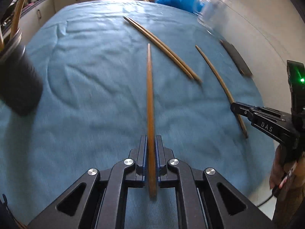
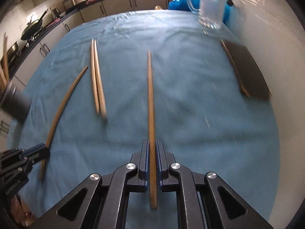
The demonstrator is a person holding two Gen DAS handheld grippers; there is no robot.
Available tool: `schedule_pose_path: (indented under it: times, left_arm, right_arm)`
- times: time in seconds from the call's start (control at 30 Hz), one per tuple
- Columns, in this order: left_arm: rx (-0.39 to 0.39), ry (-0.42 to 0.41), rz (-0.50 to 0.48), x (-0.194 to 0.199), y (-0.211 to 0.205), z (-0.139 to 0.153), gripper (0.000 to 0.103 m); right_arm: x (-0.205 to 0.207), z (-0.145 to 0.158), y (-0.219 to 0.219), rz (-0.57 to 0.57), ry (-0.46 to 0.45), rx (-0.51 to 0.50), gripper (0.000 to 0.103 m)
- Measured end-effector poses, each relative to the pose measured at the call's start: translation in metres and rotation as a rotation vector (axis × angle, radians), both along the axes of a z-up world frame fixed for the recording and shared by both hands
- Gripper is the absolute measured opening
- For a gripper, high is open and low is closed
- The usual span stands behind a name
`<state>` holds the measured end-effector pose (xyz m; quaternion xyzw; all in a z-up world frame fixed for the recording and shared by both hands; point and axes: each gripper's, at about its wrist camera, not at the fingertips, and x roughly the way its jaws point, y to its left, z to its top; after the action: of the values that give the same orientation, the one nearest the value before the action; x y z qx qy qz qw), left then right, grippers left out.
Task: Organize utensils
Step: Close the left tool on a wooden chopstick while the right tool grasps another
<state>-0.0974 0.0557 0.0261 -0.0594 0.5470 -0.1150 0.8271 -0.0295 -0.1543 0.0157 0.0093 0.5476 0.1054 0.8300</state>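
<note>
Gripping one chopstick in each tool above the blue-covered bench [image 2: 190, 95]

Pinched near its thick end in the left tool [image 1: 150, 139], jaws closed to a stick's width: one chopstick [image 1: 149, 95], tip pointing up the frame. Held the same way in the right tool [image 2: 152, 143]: a second chopstick [image 2: 151, 99]. Lying loose on the cloth, left of centre in the right wrist view: a further pair [image 2: 97, 80]. Blurred at the left edge of the left wrist view: a dark holder [image 1: 19, 84], seemingly with sticks already in it and likely the destination. Best done by keeping both grips firm, tilting each stick tip-down over the holder's mouth, lowering well inside before easing the jaws apart, and steering clear of the other tool
</note>
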Motion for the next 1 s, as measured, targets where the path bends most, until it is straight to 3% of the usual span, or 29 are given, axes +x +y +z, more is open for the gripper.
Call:
schedule_pose_path:
  times: [0.13, 0.17, 0.23, 0.3, 0.43, 0.67, 1.0]
  left_arm:
    - [-0.023, 0.039, -0.044, -0.020, 0.000, 0.003, 0.007]
    - [-0.041, 0.052, -0.044, -0.021, 0.002, 0.005, 0.007]
    - [-0.061, 0.049, -0.049, -0.023, 0.005, 0.011, 0.007]
    - [-0.053, 0.015, -0.052, -0.023, 0.005, 0.019, 0.008]
    - [-0.030, -0.015, -0.029, -0.005, 0.002, 0.023, 0.020]
    - [0.046, -0.011, -0.029, 0.052, -0.018, 0.009, 0.021]
    - [0.041, 0.037, -0.072, 0.091, -0.029, -0.001, 0.021]
  right_arm:
    - [-0.038, 0.001, -0.014, 0.030, 0.050, -0.009, 0.009]
    - [-0.044, 0.002, -0.016, 0.036, 0.043, -0.009, 0.013]
    - [-0.050, 0.002, -0.020, 0.047, 0.056, -0.005, 0.035]
    - [-0.050, 0.005, -0.024, 0.049, 0.040, 0.018, 0.039]
    - [-0.032, 0.010, -0.027, 0.022, -0.003, 0.030, 0.039]
    - [0.019, 0.000, -0.010, 0.021, -0.009, 0.008, 0.039]
    - [0.071, 0.000, 0.013, 0.056, 0.027, -0.086, 0.035]
